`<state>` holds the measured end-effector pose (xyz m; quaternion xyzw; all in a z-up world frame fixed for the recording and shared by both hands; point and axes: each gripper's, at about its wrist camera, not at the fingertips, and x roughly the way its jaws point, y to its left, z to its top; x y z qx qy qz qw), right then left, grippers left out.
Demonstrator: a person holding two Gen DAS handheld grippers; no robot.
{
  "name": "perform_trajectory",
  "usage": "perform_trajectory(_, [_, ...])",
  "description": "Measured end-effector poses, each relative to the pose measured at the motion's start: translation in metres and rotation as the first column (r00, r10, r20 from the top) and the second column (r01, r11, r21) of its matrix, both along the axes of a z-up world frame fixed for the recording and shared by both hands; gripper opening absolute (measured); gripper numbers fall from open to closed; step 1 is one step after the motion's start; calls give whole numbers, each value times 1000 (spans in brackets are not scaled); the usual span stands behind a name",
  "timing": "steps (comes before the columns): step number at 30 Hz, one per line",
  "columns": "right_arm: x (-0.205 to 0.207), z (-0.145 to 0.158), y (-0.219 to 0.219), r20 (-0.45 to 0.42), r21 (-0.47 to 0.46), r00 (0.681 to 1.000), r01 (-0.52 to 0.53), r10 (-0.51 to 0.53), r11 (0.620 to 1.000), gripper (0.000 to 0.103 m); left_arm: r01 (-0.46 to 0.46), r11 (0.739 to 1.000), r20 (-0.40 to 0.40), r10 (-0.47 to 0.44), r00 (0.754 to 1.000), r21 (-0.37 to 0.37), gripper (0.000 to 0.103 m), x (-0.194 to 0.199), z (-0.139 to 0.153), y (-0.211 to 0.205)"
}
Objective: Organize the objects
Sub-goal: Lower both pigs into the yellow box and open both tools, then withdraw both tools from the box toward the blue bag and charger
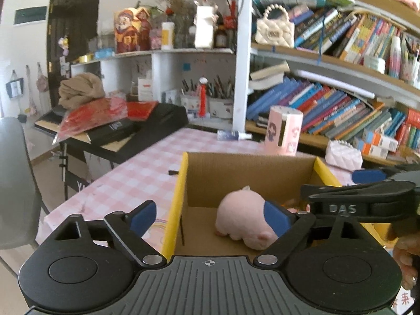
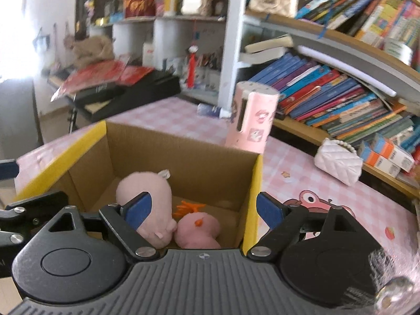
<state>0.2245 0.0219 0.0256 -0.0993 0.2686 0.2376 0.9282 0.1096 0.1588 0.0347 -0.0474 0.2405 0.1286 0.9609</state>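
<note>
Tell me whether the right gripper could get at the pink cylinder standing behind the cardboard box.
Probably yes. The right gripper is open and empty, and the pink cylinder stands upright on the table just past the cardboard box. It would have to reach over the box's far wall.

The left wrist view looks forward and down along its own fingers from close above the near left rim of the cardboard box (image 1: 183, 183), facing the bookshelf (image 1: 341, 105) at 1 to 2 o'clock. The right wrist view sits equally near over the box's near right side, facing the same way, with the pink checked tablecloth (image 2: 302, 173) at 3 o'clock. Both share the box interior, the pink plush pig (image 1: 244, 220), the pink cylinder (image 1: 284, 131) at 12 o'clock and the shelves.
</note>
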Motion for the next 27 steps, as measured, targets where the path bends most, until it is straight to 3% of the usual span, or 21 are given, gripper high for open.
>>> perform_trajectory(12, [-52, 16, -21, 60, 100, 993, 98, -104, 990, 91, -33, 999, 53, 34, 998, -27, 96, -35, 9, 11])
perform_trajectory(19, [-81, 10, -17, 49, 78, 992, 110, -114, 991, 92, -28, 999, 41, 29, 999, -37, 96, -59, 4, 14])
perform_trajectory(27, [-127, -9, -10, 9, 22, 993, 119, -119, 993, 93, -36, 998, -27, 34, 999, -52, 97, -100, -11, 17])
